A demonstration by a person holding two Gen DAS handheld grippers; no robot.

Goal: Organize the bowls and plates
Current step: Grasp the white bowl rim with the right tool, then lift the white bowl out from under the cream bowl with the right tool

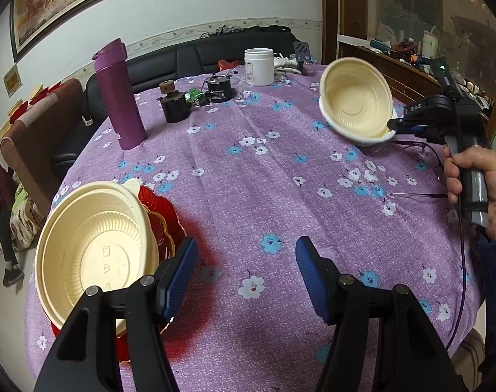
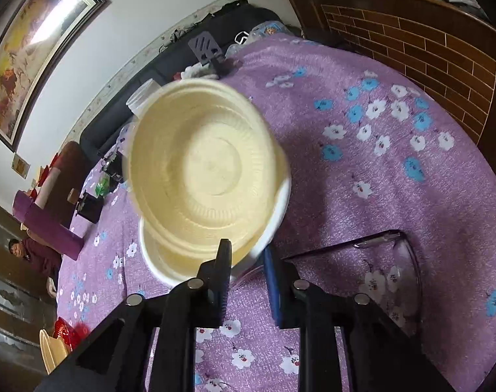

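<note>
A cream ribbed bowl (image 1: 355, 98) nested in a white bowl (image 1: 341, 129) hangs tilted above the right side of the table. My right gripper (image 1: 395, 124) is shut on their near rim. The right wrist view shows the cream bowl (image 2: 208, 163) inside the white bowl (image 2: 156, 261), with the rim pinched in my right gripper (image 2: 248, 254). At the near left, stacked cream bowls (image 1: 94, 245) rest on a red glass plate (image 1: 161, 215). My left gripper (image 1: 246, 245) stands open just right of that stack, over bare cloth.
A purple flowered cloth (image 1: 248, 170) covers the round table. At the back stand a purple flask (image 1: 117, 94), a white jar (image 1: 259, 65) and two small black devices (image 1: 220, 89). Eyeglasses (image 2: 395, 261) lie under the held bowls. A person (image 2: 28, 251) sits beyond the far left edge.
</note>
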